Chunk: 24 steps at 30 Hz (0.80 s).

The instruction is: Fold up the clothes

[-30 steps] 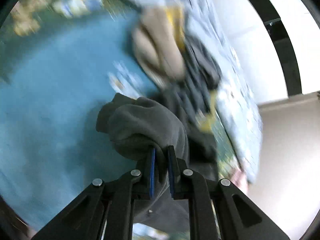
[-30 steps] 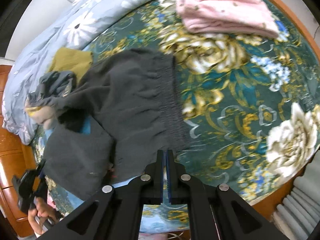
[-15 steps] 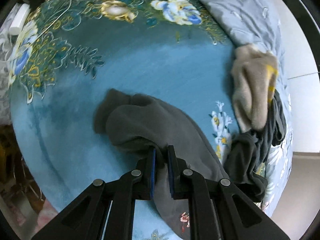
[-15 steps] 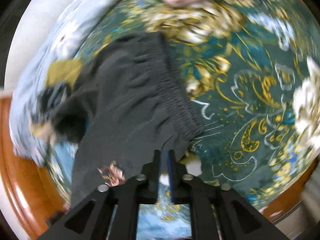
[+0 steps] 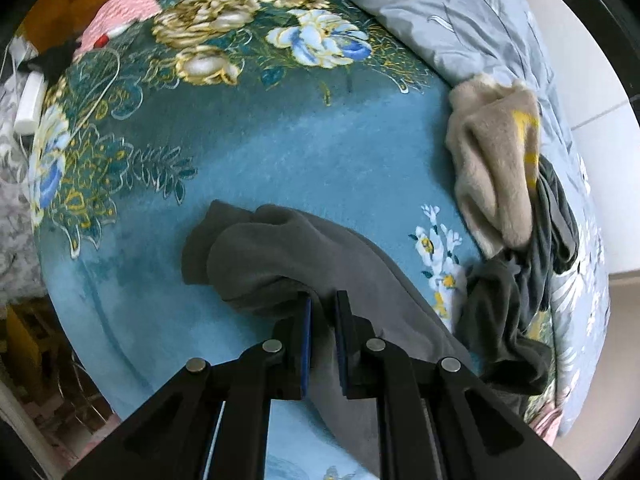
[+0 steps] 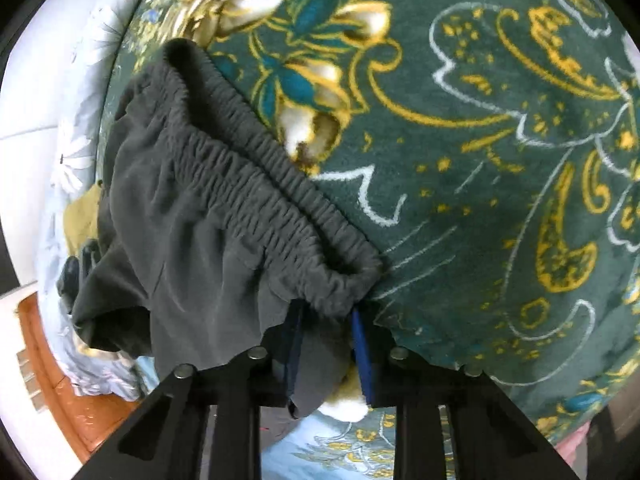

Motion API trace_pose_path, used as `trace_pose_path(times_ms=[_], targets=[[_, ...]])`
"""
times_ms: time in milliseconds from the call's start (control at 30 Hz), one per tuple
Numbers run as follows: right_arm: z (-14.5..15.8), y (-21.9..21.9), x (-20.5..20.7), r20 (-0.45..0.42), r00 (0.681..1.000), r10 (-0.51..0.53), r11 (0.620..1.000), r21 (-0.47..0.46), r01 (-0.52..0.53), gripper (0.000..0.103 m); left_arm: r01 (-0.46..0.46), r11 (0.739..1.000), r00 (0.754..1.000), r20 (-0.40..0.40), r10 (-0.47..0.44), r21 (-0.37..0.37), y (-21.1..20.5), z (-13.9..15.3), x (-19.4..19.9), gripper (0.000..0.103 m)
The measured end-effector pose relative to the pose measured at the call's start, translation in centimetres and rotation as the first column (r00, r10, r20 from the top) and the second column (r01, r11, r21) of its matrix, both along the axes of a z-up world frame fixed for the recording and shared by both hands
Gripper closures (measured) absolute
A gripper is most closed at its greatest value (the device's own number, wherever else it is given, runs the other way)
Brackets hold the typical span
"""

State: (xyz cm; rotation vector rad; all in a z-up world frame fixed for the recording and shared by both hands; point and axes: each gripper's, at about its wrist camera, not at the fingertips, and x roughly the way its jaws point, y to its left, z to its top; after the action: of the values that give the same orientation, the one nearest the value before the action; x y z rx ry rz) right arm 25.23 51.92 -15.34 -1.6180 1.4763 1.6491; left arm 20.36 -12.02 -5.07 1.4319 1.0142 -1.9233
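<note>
Dark grey trousers (image 5: 280, 256) lie on the floral bed blanket (image 5: 280, 132). My left gripper (image 5: 322, 304) is shut on a leg end of the trousers, low over the blue part of the blanket. In the right wrist view the elastic waistband (image 6: 256, 184) lies flat on the green part of the blanket (image 6: 500, 200). My right gripper (image 6: 326, 320) has parted its jaws around the near waistband corner, with cloth still lying between them.
A beige fleece garment (image 5: 496, 160) and a dark crumpled garment (image 5: 512, 312) lie at the right, against a grey floral quilt (image 5: 460, 12). Pink folded clothes (image 5: 124, 12) lie far left. The wooden bed frame (image 6: 60, 392) shows at lower left.
My right gripper has come down to the blanket with the waistband and opened its jaws. My left gripper has lowered the leg end onto the blanket and still holds it.
</note>
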Motion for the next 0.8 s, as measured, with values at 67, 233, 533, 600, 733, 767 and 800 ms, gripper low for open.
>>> trace_pose_path(times_ms=[67, 233, 533, 600, 733, 767, 800], targets=[[1.8, -0.2, -0.1, -0.03, 0.998, 0.06, 0.997, 0.052, -0.058, 0.086, 0.026, 1.0, 1.0, -0.007, -0.026, -0.016, -0.1, 0.2, 0.4, 0.092], [6.6, 1.4, 2.1, -0.049, 0.99, 0.135, 0.968, 0.222, -0.121, 0.088, 0.131, 0.991, 0.99, 0.05, -0.129, -0.032, 1.2, -1.6, 2.5, 0.092], [4.6, 2.2, 2.9, 0.164, 0.97, 0.177, 0.943, 0.254, -0.215, 0.088, 0.19, 0.982, 0.961, 0.202, -0.188, 0.01, 2.5, -6.2, 4.7, 0.095], [5.3, 2.2, 2.4, 0.151, 0.971, 0.187, 0.942, 0.253, -0.221, 0.087, 0.192, 0.981, 0.955, 0.228, -0.192, 0.021, 2.6, -7.0, 5.1, 0.092], [7.4, 2.4, 1.6, 0.139, 0.971, 0.195, 0.939, 0.261, -0.226, 0.084, 0.14, 0.99, 0.974, 0.177, -0.142, 0.023, 1.7, -5.8, 4.5, 0.081], [7.9, 2.5, 1.5, 0.145, 0.97, 0.193, 0.937, 0.267, -0.226, 0.084, 0.126, 0.992, 0.978, 0.163, -0.128, 0.02, 1.5, -5.4, 4.3, 0.072], [8.5, 2.5, 1.3, 0.152, 0.97, 0.191, 0.935, 0.272, -0.227, 0.083, 0.112, 0.994, 0.983, 0.148, -0.113, 0.018, 1.3, -5.0, 4.1, 0.07]])
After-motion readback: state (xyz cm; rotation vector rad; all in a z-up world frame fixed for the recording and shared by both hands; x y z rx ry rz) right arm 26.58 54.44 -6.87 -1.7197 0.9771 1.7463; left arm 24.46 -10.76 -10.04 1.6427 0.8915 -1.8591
